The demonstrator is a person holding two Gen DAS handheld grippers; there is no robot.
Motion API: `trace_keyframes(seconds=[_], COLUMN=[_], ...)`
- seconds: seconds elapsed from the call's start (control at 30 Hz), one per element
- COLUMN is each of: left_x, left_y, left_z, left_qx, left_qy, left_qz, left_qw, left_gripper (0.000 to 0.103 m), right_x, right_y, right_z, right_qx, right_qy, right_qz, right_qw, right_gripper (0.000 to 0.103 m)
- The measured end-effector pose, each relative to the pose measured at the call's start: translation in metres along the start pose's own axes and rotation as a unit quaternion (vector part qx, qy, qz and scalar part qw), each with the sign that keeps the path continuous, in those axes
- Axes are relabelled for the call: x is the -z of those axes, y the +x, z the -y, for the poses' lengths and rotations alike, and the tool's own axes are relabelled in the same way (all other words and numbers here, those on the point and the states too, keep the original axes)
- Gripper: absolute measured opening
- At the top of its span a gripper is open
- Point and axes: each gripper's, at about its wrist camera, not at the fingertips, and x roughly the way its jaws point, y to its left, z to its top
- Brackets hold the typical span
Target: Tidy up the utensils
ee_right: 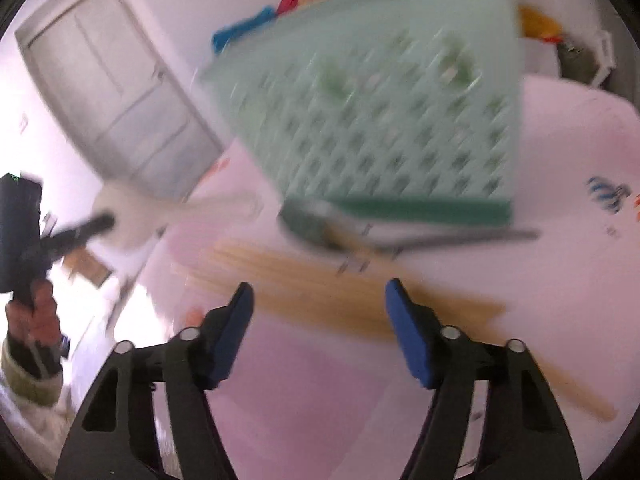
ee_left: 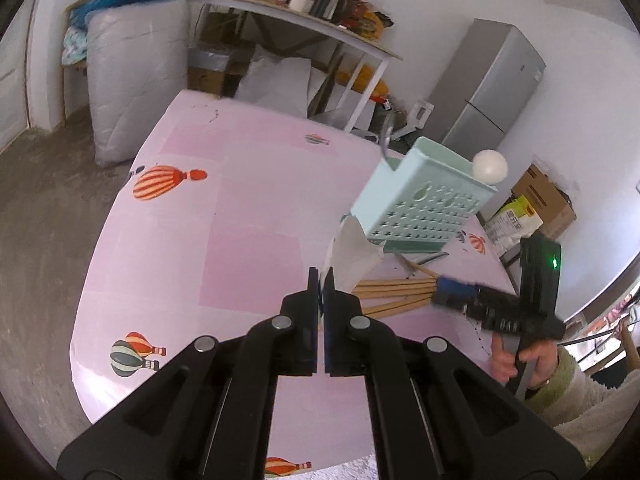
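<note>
Left wrist view: left gripper (ee_left: 321, 280) jaws pinch white spoon (ee_left: 352, 256), handle pointing away toward green utensil holder (ee_left: 420, 200) near desk (ee_left: 240, 200) right edge; chopsticks (ee_left: 394, 294) lie crosswise beside it. Right gripper (ee_right: 320, 300) jaws spread over them, empty.

Right-wrist view's chopsticks (ee_right: 320, 300) motion-blurred

Two wrist fisheyes angled down, close over one pink table (ee_left: 248, 216) — opposite sides, shared green caddy (ee_left: 424, 204)

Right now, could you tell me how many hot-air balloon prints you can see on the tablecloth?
5 in the left wrist view: a large orange one far left, a small one at the far edge, one right of the holder, one near left, one at the near edge. Others may be hidden.
</note>
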Motion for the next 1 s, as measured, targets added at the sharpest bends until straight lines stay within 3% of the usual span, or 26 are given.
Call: trace_keyframes(seconds=[0.1,0.17,0.3,0.4,0.53,0.63,0.87,1.0], left_x=[0.001,0.000,0.002,0.003,0.003,0.003,0.004,0.004], left_y=[0.004,0.007,0.015,0.024,0.029,0.031,0.033,0.034], left_z=[-0.005,-0.008,-0.009,-0.011,-0.014,-0.016,-0.021,-0.024], left_qx=[0.001,0.004,0.000,-0.002,0.001,0.002,0.001,0.000], left_qy=[-0.004,-0.007,-0.010,-0.016,-0.025,-0.029,-0.032,-0.037], left_qz=[0.000,-0.001,-0.006,-0.010,-0.007,-0.007,-0.006,-0.005], left_qw=[1.0000,1.0000,0.9999,0.9998,0.9997,0.9995,0.9995,0.9993], left_gripper=[0.000,0.000,0.000,0.000,0.000,0.000,0.000,0.000], right_x=[0.005,0.001,-0.020,-0.026,-0.010,-0.005,-0.029,-0.031], right_y=[-0.002,-0.010,-0.008,0.010,0.015,0.014,-0.002,0.012], right_z=[-0.019,-0.024,-0.003,0.015,-0.017,-0.031,-0.022,-0.006], right_qx=[-0.012,-0.001,0.056,0.052,0.025,0.041,0.046,0.062], right_qy=[-0.050,-0.065,-0.037,-0.009,-0.081,-0.122,-0.080,-0.047], right_qz=[-0.015,0.002,0.025,0.001,-0.032,-0.038,0.022,-0.014], right_qw=[0.999,0.998,0.997,0.999,0.996,0.991,0.995,0.997], right_gripper=[0.062,0.062,0.062,0.061,0.061,0.061,0.058,0.047])
